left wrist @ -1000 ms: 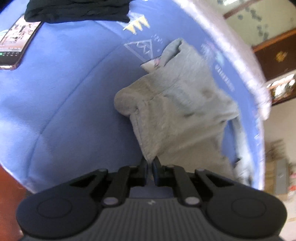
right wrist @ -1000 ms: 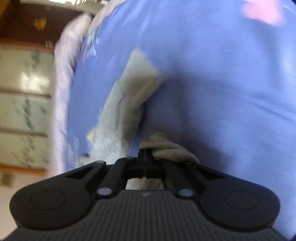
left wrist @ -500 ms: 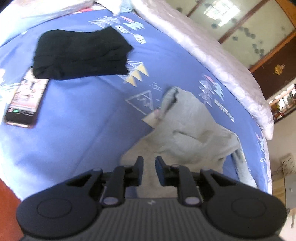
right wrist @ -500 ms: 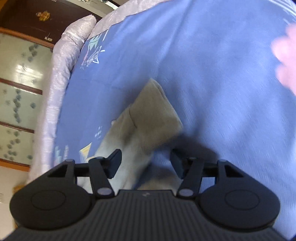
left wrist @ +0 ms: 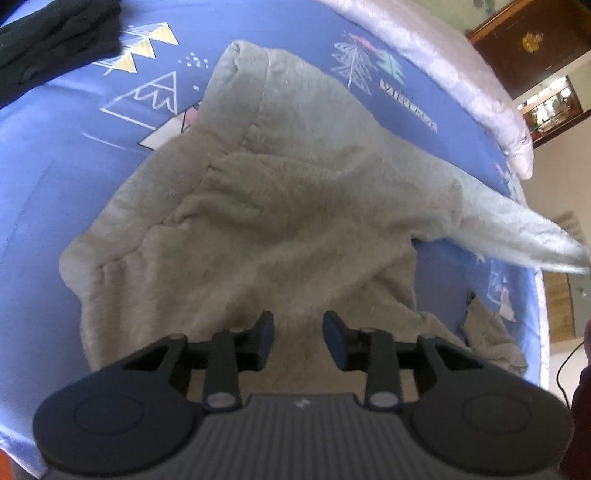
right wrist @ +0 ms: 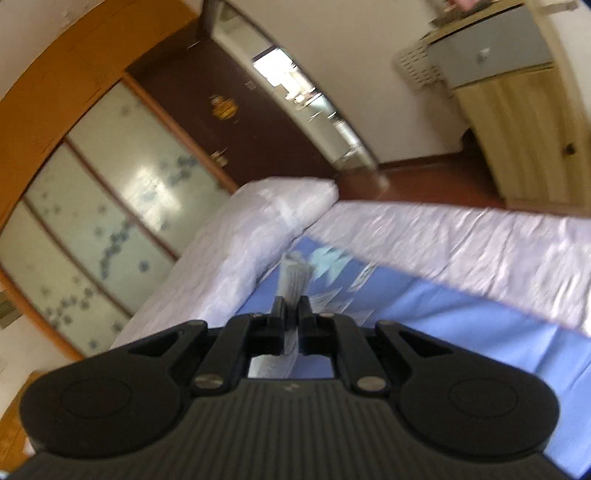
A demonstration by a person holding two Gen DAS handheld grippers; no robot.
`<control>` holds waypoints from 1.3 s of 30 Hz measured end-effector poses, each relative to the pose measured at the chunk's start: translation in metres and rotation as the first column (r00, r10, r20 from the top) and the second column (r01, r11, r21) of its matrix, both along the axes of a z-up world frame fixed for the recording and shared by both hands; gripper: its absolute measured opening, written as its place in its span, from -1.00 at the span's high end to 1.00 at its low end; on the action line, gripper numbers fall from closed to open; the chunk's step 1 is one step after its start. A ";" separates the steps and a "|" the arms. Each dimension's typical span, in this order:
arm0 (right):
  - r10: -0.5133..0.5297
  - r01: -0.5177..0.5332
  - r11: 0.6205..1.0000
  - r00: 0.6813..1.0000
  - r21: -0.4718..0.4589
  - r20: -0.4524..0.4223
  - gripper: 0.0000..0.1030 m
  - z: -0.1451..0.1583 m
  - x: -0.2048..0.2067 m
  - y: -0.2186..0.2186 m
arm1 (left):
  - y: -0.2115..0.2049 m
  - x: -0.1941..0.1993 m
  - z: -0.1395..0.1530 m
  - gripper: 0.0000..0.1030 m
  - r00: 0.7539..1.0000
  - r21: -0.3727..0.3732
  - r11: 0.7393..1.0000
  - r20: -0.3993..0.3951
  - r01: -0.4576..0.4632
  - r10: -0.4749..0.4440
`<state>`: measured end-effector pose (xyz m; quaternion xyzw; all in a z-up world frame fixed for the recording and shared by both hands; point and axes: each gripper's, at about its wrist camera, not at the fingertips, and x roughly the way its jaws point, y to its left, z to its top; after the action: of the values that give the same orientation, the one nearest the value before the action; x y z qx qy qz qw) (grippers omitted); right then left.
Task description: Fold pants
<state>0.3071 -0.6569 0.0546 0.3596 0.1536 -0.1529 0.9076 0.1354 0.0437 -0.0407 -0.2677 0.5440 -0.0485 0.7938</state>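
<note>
The grey pants [left wrist: 280, 206] lie rumpled on the blue printed bedsheet [left wrist: 55, 155]. One leg [left wrist: 524, 236] stretches up and off to the right, pulled taut. My left gripper [left wrist: 298, 334] is open and empty, just above the near part of the pants. My right gripper [right wrist: 291, 314] is shut on a grey strip of the pants leg [right wrist: 293, 280], held up above the bed's far corner.
A black folded garment [left wrist: 55, 29] lies at the far left of the bed. A white quilt [right wrist: 443, 236] borders the bed's edges. Beyond stand a wooden cabinet [right wrist: 517, 122], a dark door [right wrist: 229, 110] and glass wardrobe doors [right wrist: 99, 206].
My left gripper let go of the pants, opened and moved forward over them. My right gripper opened, then shut on the leg and lifted it, now pointing at the room.
</note>
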 end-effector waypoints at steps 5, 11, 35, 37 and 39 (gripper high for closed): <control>-0.178 0.156 0.983 0.945 -0.099 -0.273 0.31 -0.074 -0.001 -0.017 | 0.002 0.002 -0.005 0.37 1.000 0.006 1.000 -0.018 -0.008 0.008; -0.100 0.109 0.994 0.963 0.023 -0.252 0.27 -0.109 -0.074 -0.006 | 0.023 -0.009 0.007 0.23 1.000 0.058 0.998 0.003 -0.027 0.027; 0.475 -0.850 0.423 0.502 -0.313 -0.723 0.70 -0.116 -0.058 0.288 | 0.068 -0.080 -0.022 -0.01 0.991 0.014 0.991 -0.021 -0.135 0.135; 0.458 -0.746 0.572 0.635 -0.341 -0.622 0.72 -0.088 -0.070 0.251 | 0.068 -0.080 -0.023 0.00 0.992 0.012 0.992 -0.020 -0.128 0.128; 0.418 -0.574 0.756 0.794 -0.315 -0.442 0.71 -0.050 -0.095 0.187 | 0.069 -0.081 -0.023 0.00 0.991 0.000 0.992 -0.015 -0.130 0.130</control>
<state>0.2123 -0.4699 0.0045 0.0610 0.3631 0.0067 0.9297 0.0548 0.1122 -0.0637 -0.3033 0.5314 0.0049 0.7909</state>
